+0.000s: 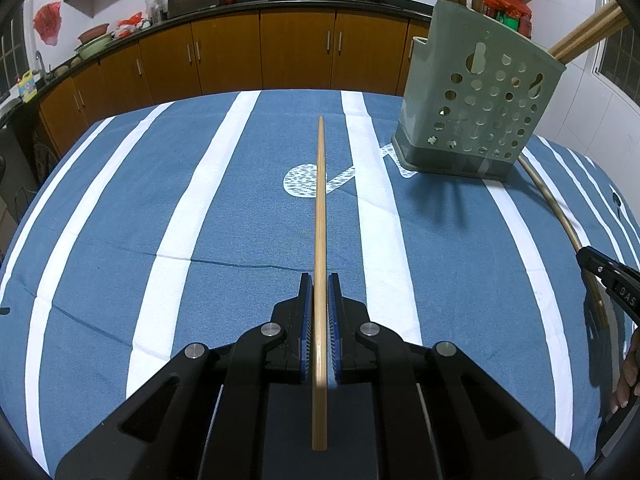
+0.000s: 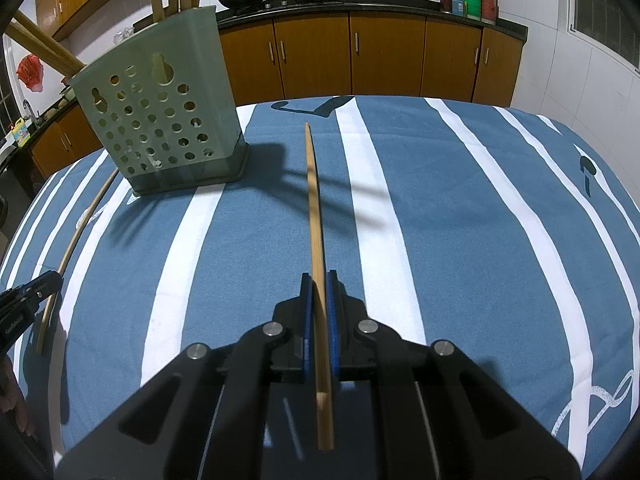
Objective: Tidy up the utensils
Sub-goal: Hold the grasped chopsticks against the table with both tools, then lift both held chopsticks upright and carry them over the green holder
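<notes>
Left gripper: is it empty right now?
No, the left gripper is shut on a chopstick that runs forward between its blue pads.

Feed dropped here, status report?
Left gripper shut on chopstick. Right gripper shut on second chopstick. Holder upright, path unobstructed.

Surface (image 1: 120, 240) covered in blue-white striped cloth (image 1: 248, 208); green perforated holder (image 1: 476, 120) stands on it, upright, chopsticks inside.

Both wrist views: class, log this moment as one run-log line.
left tool: shut on chopstick | right tool: shut on second chopstick | green holder: upright on striped cloth, holds chopsticks | step: both ready for holder
</notes>
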A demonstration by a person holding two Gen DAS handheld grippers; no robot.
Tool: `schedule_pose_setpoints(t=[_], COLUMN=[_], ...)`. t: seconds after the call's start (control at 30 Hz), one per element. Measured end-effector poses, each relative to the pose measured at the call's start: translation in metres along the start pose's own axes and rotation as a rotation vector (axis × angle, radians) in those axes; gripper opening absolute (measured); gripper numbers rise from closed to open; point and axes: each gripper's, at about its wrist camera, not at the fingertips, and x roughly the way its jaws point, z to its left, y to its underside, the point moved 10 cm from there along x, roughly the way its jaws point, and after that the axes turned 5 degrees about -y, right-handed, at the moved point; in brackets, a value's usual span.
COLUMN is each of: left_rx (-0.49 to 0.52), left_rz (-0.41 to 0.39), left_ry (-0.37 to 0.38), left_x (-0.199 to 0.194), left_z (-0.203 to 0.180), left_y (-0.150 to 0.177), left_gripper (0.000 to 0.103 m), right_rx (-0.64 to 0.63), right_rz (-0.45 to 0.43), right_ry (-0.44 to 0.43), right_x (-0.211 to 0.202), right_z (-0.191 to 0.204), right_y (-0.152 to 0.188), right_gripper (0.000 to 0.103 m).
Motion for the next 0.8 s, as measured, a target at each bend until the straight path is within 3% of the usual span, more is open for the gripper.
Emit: schedule_pose_setpoints(t=[0.1,0.6,0.8], left_rx=[0.043,0.041,0.015], left_rz=[-0.003,0.005,-0.033], left_ry=[-0.023,-0.01,0.011], left_x=[-0.002,-0.004,-0.019], left_z=[-0.002,0.002,0.006], left_y=[0.003,0.004,-0.008], left_gripper=[0.01,0.007,0.007], right_rx=[-0.001,0.001,-0.021], right_rz=[0.0,-0.008,-0.078], right_ry=[-0.007,-0.011,0.009], right_x=[-0.002,-0.008,-0.031], right_z=[-0.001,-0.004,-0.003], right_y=[0.003,0.007,-0.006], right_gripper=[0.009,0.008,0.008])
